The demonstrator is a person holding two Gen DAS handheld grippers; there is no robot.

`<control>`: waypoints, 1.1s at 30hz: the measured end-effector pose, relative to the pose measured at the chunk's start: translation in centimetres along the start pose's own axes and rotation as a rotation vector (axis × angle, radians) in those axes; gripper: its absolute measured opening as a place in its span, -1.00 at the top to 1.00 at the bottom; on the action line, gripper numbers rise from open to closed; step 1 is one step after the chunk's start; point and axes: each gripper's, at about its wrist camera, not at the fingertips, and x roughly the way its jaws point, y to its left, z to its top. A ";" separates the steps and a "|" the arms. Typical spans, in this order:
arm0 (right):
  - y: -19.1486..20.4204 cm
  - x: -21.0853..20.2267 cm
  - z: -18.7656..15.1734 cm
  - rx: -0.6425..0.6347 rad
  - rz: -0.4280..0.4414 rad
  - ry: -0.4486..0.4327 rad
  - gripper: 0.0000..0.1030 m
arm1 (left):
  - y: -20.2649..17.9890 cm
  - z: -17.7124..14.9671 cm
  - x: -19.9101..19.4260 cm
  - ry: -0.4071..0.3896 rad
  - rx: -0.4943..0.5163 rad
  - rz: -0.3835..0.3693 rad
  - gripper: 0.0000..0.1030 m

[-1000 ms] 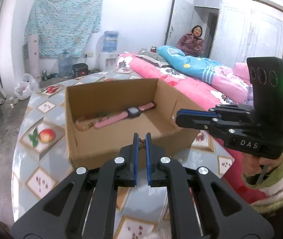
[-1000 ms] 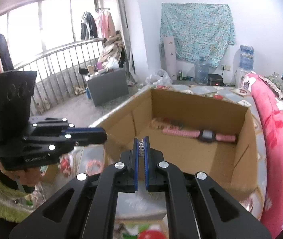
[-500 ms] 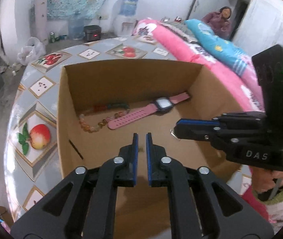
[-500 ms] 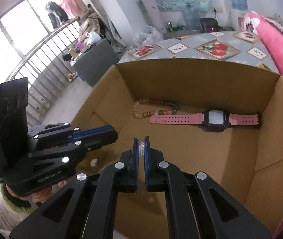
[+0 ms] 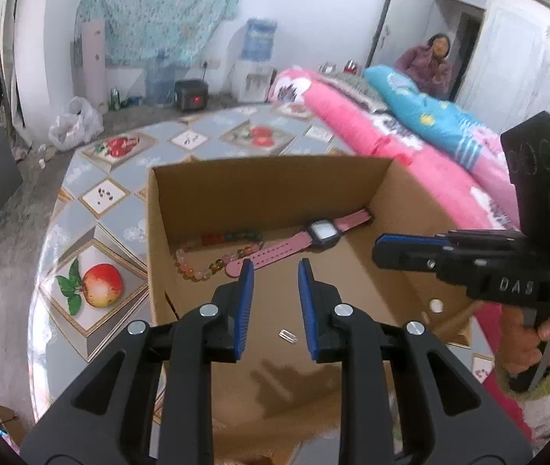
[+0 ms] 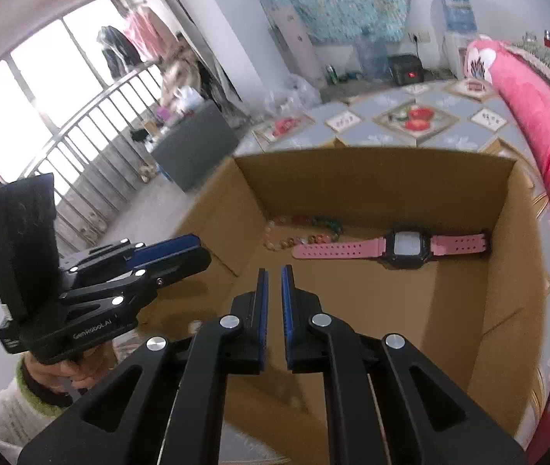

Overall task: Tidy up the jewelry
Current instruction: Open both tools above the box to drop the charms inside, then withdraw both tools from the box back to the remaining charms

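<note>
An open cardboard box stands on the table. At its far end lie a pink-strapped watch and a bead bracelet. My left gripper hangs over the box's near half. Its jaws are opening and nothing is between them. A small silver piece lies on the box floor just below them. My right gripper is over the box too, its jaws almost together with nothing visible between them. Each view shows the other gripper from the side: the right gripper and the left gripper.
The round table has a fruit-patterned cover. A bed with pink and blue quilts runs along its right side. A person sits by the far door. A balcony railing is at the left.
Both grippers moved forward over the box. The left jaws, shut on a small metal piece a second ago, have parted and it lies on the box floor. The right jaws' thin piece is gone.
</note>
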 end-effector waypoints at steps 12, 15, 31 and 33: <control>1.7 -9.1 -9.8 -0.122 0.204 -0.105 0.30 | -4.5 -9.2 -8.3 -0.143 0.104 -0.189 0.05; 0.8 -7.4 -13.6 -0.051 0.142 -0.050 0.30 | -5.6 -11.4 -6.7 -0.084 0.103 -0.202 0.04; -2.3 -1.9 -16.2 0.080 0.073 -0.010 0.33 | -8.5 -13.7 5.4 0.126 0.279 0.002 0.69; -2.5 -1.5 -16.2 0.084 0.082 0.000 0.33 | -8.7 -13.4 5.8 0.129 0.287 -0.002 0.71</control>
